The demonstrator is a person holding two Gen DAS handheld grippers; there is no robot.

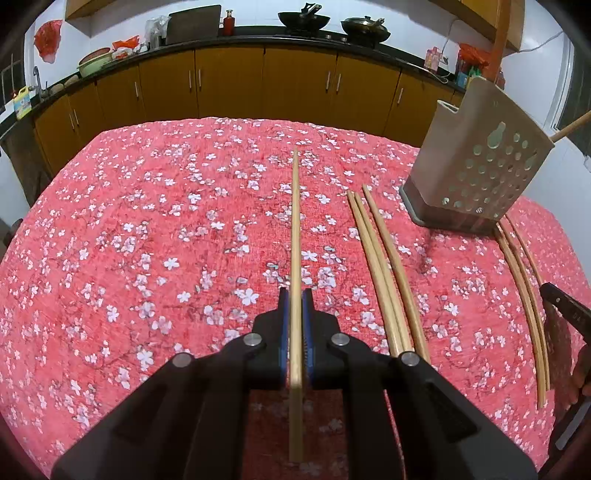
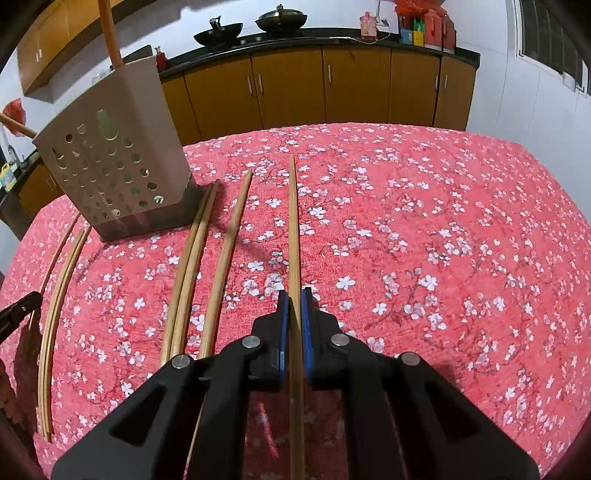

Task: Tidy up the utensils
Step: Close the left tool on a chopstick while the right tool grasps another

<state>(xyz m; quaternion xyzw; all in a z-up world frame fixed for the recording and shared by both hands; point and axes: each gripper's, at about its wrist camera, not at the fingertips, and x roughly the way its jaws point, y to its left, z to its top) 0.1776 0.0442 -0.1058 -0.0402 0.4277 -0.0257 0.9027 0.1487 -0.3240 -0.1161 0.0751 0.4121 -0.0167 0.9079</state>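
Observation:
My left gripper (image 1: 295, 295) is shut on a long wooden chopstick (image 1: 295, 221) that points forward over the red floral tablecloth. My right gripper (image 2: 294, 295) is shut on another wooden chopstick (image 2: 293, 221) the same way. A beige perforated utensil holder (image 1: 480, 166) stands on the table to the right of the left gripper; in the right wrist view the holder (image 2: 110, 158) is at the left. Three loose chopsticks (image 1: 384, 266) lie beside it, also seen in the right wrist view (image 2: 199, 266). Thinner chopsticks (image 1: 524, 295) lie further right.
The table is covered by a red cloth with white blossoms (image 1: 147, 240). An orange handle (image 2: 109, 33) sticks up out of the holder. Yellow kitchen cabinets (image 1: 229, 85) with woks on the counter run behind the table. The other gripper's edge (image 1: 565, 306) shows at the right.

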